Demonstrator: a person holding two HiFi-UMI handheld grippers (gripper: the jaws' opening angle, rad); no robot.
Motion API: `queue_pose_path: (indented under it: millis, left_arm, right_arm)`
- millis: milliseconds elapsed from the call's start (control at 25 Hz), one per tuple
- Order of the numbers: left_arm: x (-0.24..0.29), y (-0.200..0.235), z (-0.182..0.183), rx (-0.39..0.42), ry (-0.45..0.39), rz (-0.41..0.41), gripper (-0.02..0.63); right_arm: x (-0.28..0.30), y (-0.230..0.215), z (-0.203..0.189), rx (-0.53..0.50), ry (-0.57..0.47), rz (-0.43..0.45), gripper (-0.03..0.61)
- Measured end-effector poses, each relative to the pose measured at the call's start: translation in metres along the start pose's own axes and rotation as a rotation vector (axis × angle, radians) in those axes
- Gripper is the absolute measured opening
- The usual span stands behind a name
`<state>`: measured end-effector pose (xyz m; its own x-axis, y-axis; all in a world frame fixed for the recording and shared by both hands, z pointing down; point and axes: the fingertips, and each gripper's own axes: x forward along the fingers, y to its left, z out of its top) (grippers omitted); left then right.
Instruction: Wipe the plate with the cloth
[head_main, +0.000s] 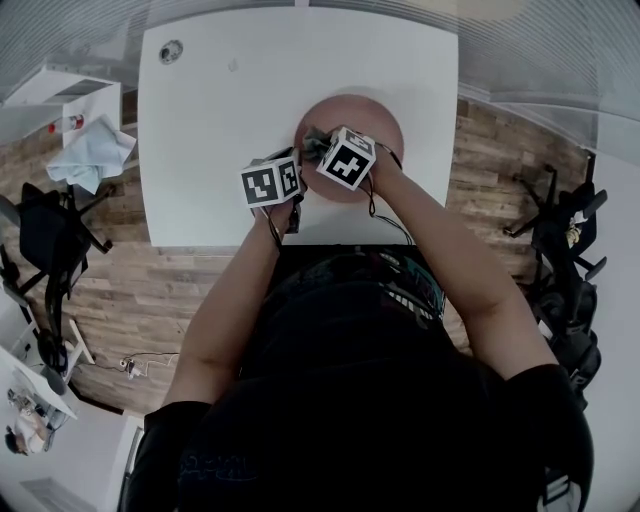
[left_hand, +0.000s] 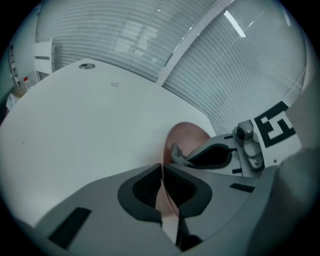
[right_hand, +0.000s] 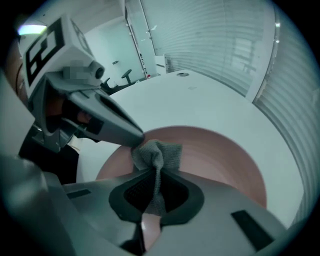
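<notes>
The pink plate (right_hand: 215, 155) lies flat on the white counter (head_main: 220, 130), right of the middle and in its near half. It looks rigid, with a smooth, shallow surface. I judge it would slide on the slick top under a sideways rub, and it may chip if knocked. The thin rim at its left side is the sensible place to hold it.

The left tongs (left_hand: 161, 172) are there now, closed on that rim, with the pink edge running between the pads.

The grey cloth (right_hand: 157, 155) is a small knitted-looking rag, soft, limp and light. It will take up the plate's curve, but it needs a firm pinch on a gathered fold so that a wad sticks out to do the rubbing. The right tongs (right_hand: 157, 182) are clamped on such a fold, and the loose bunch beyond the pads sits over the left part of the plate, just beside the tip of the left tongs.

A small round fitting (head_main: 171, 50) sits at the far left corner of the counter. Well off to the left, on a separate stand, a crumpled pale blue rag (head_main: 90, 150) lies unused.
</notes>
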<state>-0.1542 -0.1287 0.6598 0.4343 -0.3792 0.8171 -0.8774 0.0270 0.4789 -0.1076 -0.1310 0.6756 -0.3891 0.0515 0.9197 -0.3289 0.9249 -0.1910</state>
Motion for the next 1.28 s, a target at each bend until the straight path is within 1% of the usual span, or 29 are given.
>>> queue_pose_path:
  millis: [160, 320, 480, 600, 720, 840, 960, 1120, 1200, 1280]
  left_arm:
    - [0.0, -0.001, 0.001, -0.003, -0.005, 0.002, 0.028]
    - [0.0, 0.0, 0.0, 0.001, 0.003, 0.004, 0.028]
    - [0.0, 0.001, 0.001, 0.026, 0.003, 0.009, 0.028]
    - [0.001, 0.001, 0.0, 0.045, 0.011, 0.013, 0.028]
    - [0.001, 0.0, 0.001, 0.054, 0.017, 0.01, 0.028]
    - [0.0, -0.001, 0.0, 0.054, 0.02, 0.008, 0.028]
    - [0.0, -0.002, 0.0, 0.059, 0.024, 0.008, 0.028]
    - [0.001, -0.004, -0.001, 0.074, 0.027, 0.007, 0.029]
    - [0.001, -0.004, 0.0, 0.072, 0.024, 0.008, 0.029]
    - [0.0, -0.004, 0.0, 0.068, 0.02, 0.004, 0.029]
  right_arm:
    - [-0.002, 0.037, -0.021, 0.005, 0.016, 0.095, 0.035]
    - [-0.009, 0.062, -0.058, 0.008, 0.086, 0.139, 0.035]
    - [-0.019, 0.055, -0.094, 0.034, 0.163, 0.102, 0.035]
    - [-0.028, 0.036, -0.114, 0.085, 0.209, 0.057, 0.037]
    - [-0.036, 0.007, -0.125, 0.122, 0.235, -0.006, 0.037]
    - [-0.043, -0.023, -0.126, 0.15, 0.237, -0.067, 0.037]
    - [-0.045, -0.048, -0.116, 0.162, 0.218, -0.115, 0.037]
    - [-0.04, -0.07, -0.089, 0.189, 0.155, -0.163, 0.037]
    - [-0.036, -0.073, -0.07, 0.187, 0.112, -0.175, 0.037]
    - [-0.03, -0.068, -0.051, 0.169, 0.075, -0.168, 0.037]
